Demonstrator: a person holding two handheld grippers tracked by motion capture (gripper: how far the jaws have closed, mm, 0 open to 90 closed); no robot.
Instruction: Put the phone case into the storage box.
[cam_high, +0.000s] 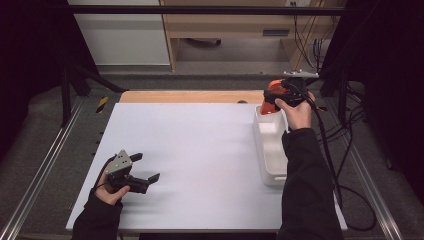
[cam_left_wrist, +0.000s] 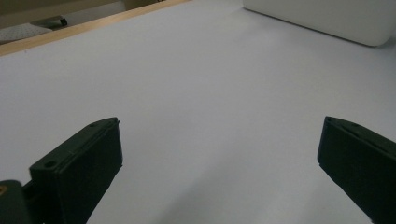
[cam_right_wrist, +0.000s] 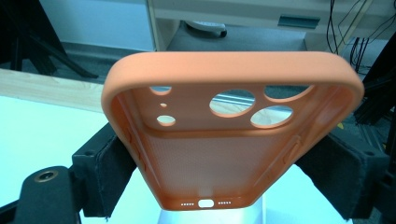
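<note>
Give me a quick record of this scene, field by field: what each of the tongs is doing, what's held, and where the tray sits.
Right tongs: shut on the long sides of an orange phone case, held above the far end of the tray
Phone case: hollow side toward the camera, camera holes at the top
Left tongs: open, nothing between them, low over the table
Tray: white, on the right side of the table
Table: white top, wooden strip at the far edge

The phone case (cam_right_wrist: 219, 154) is showing orange throughout, with a fine dotted texture on its inner face. The tray (cam_high: 270, 150) is showing plain white. The counter (cam_high: 200, 165) is presenting a white top with a light wood strip along its far edge. Both the left gripper (cam_high: 145, 167) and the right gripper (cam_right_wrist: 219, 182) are showing black.
</note>
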